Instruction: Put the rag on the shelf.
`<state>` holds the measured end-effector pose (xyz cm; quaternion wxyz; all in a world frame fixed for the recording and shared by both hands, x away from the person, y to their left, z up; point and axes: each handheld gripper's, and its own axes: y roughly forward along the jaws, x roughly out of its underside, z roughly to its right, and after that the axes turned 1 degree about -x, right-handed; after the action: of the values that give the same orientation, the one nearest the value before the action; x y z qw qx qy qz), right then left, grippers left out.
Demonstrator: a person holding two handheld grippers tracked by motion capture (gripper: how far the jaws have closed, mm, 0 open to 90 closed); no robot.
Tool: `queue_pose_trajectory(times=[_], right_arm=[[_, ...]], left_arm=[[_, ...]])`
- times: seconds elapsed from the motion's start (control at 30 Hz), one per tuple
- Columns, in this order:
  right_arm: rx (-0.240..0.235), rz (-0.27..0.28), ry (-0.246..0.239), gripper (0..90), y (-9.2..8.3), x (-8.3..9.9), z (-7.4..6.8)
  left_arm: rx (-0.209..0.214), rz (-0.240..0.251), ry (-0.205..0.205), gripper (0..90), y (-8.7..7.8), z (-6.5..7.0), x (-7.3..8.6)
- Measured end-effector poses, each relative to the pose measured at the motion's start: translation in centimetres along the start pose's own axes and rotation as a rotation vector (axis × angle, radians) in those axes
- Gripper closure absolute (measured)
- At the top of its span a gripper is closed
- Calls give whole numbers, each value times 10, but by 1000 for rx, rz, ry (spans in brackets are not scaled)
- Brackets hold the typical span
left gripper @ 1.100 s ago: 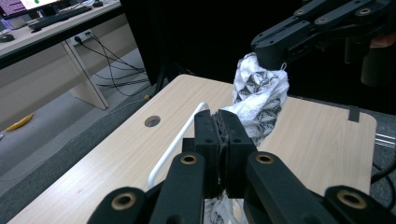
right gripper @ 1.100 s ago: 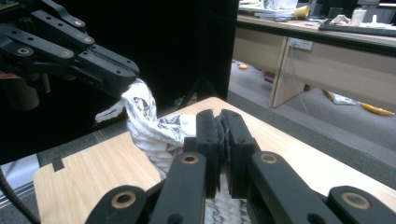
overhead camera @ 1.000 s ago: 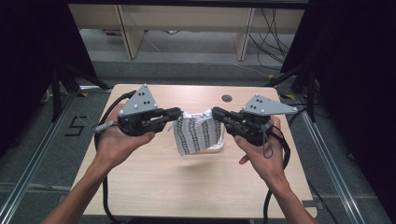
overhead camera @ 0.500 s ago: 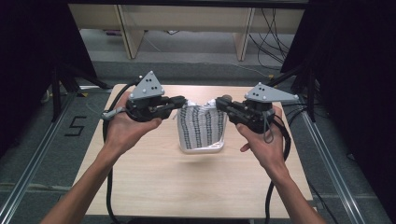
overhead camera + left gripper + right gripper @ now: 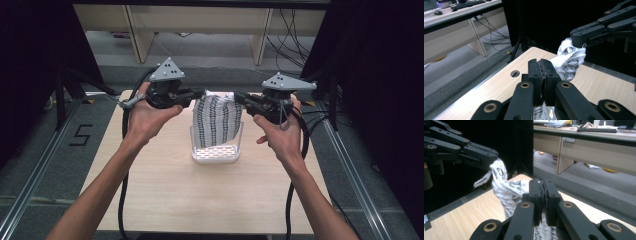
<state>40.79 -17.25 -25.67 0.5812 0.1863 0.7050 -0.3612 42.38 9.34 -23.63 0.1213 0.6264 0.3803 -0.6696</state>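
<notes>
A black-and-white patterned cloth [image 5: 218, 120] hangs stretched between both grippers above the table. My left gripper [image 5: 202, 93] is shut on its upper left corner, and my right gripper [image 5: 237, 96] is shut on its upper right corner. The cloth's lower end dips into a white perforated basket [image 5: 216, 154] standing on the table's middle. In the left gripper view the jaws pinch the cloth [image 5: 569, 58], with the other gripper holding its far corner. In the right gripper view the cloth [image 5: 506, 188] runs from my closed jaws across to the other gripper.
The light wooden table [image 5: 165, 195] has a round cable hole [image 5: 515, 73] near its far edge. Black curtains flank both sides. Desks and cables on the floor lie beyond the table. Each gripper's cable trails toward the table's near edge.
Both grippers have risen and moved away from me with the cloth, spreading it wider. The cloth now hangs down into the white basket.
</notes>
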Motion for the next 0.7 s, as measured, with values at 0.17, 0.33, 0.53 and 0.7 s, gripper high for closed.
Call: queue_pose_trajectory(times=[0.17, 0.33, 0.53, 0.7], right_arm=[[12, -15, 5, 869, 11, -6, 10], [27, -36, 28, 868, 27, -11, 21], [47, -62, 61, 867, 48, -8, 34], [62, -78, 88, 867, 63, -4, 45]], left_arm=[[-15, -4, -36, 871, 11, -12, -4], [-29, -10, -87, 870, 25, -24, -4], [-35, -16, -163, 870, 42, -41, 2], [-49, -31, -207, 870, 53, -51, 11]])
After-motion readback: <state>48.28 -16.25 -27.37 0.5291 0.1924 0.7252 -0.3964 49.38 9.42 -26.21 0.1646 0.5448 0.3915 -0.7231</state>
